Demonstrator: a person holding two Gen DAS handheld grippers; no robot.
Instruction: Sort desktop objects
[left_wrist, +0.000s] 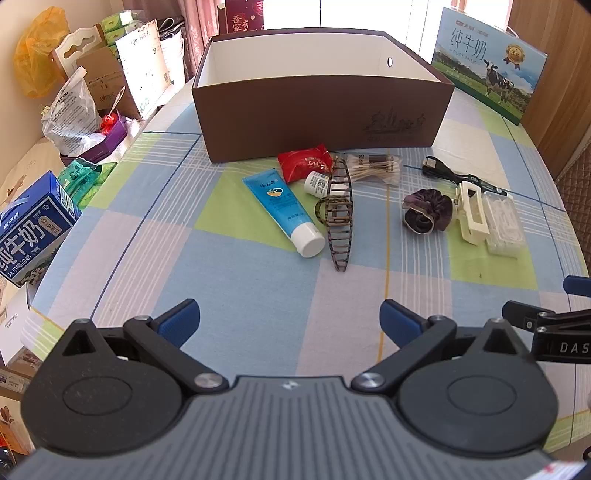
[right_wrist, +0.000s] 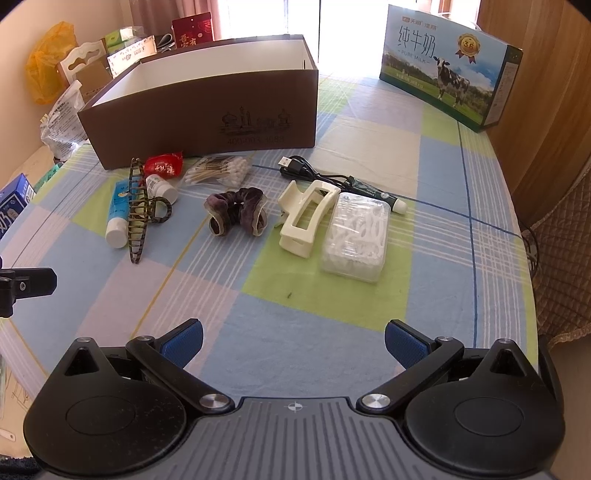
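The left gripper (left_wrist: 290, 319) hovers low over the checked cloth of the table (left_wrist: 258, 295), its blue-padded fingers (left_wrist: 181, 321) spread wide and touching nothing; the right gripper (right_wrist: 293, 339) hangs the same way, fingers (right_wrist: 404, 345) far apart and empty. Ahead of both stands an open brown box (left_wrist: 321, 110); its floor is hidden behind its near wall. Just in front of it lie a blue tube (left_wrist: 282, 210), a red packet (left_wrist: 304, 162), a small white bottle (left_wrist: 317, 183), a bag of cotton swabs (left_wrist: 375, 168) and a long tortoiseshell hair claw (left_wrist: 340, 214) that overlaps the bottle. Further right sit a purple scrunchie (right_wrist: 236, 216), a cream hair claw (right_wrist: 304, 221) touching a clear box of floss picks (right_wrist: 356, 236), a black USB cable (right_wrist: 306, 171) and a dark pen-like item (right_wrist: 373, 194) too small to identify. A milk carton (right_wrist: 448, 62) stands behind, well apart.
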